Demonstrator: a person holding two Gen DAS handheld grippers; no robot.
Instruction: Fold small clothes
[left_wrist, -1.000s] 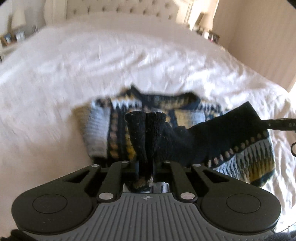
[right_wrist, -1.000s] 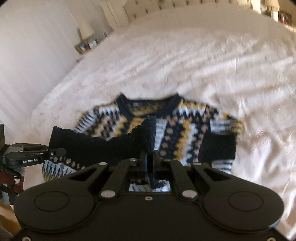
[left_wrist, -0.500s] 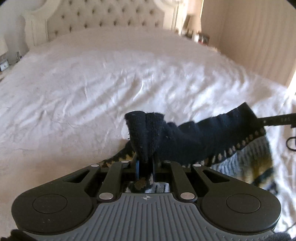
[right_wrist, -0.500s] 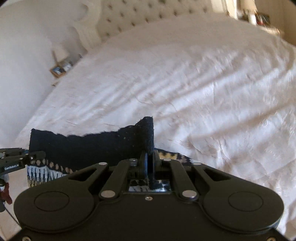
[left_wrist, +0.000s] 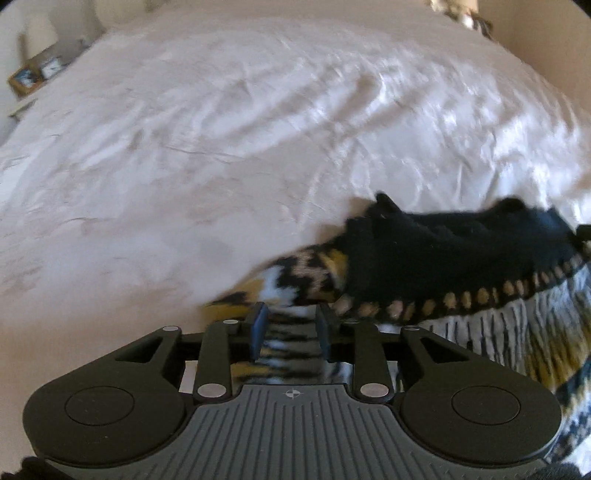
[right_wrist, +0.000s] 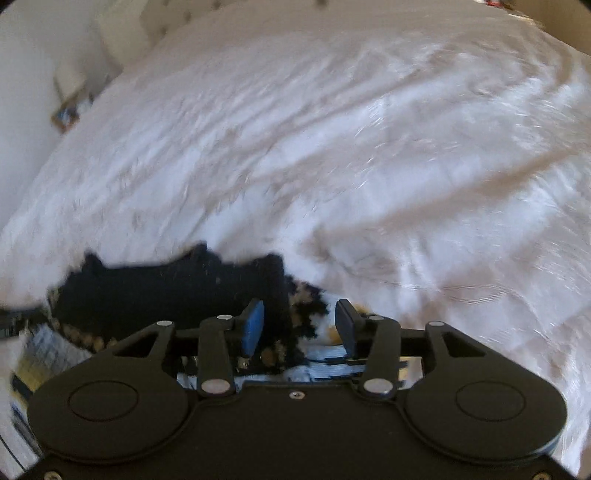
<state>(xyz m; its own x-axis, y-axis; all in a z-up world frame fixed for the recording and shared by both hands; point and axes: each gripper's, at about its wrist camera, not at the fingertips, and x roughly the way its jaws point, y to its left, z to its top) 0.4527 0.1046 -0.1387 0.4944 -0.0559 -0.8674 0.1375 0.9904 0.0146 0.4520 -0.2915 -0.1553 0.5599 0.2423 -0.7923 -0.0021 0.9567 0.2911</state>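
Observation:
A small knitted sweater (left_wrist: 461, 266), navy with yellow, white and tan pattern, lies folded over on the white bed. Its dark hem band lies across the top. My left gripper (left_wrist: 291, 332) is open just above the sweater's left end, with nothing between its fingers. In the right wrist view the sweater (right_wrist: 166, 295) lies low and left, and my right gripper (right_wrist: 299, 328) is open over its right end, with the dark hem edge lying loose between the fingers.
The white bed cover (left_wrist: 258, 129) stretches wide beyond the sweater. A bedside table with a picture frame (left_wrist: 26, 74) stands far left; it also shows in the right wrist view (right_wrist: 68, 110). Both frames are motion-blurred.
Both grippers carried the hem forward over the sweater, lowered it and opened. The hem now lies on the sweater instead of standing up between the shut fingers.

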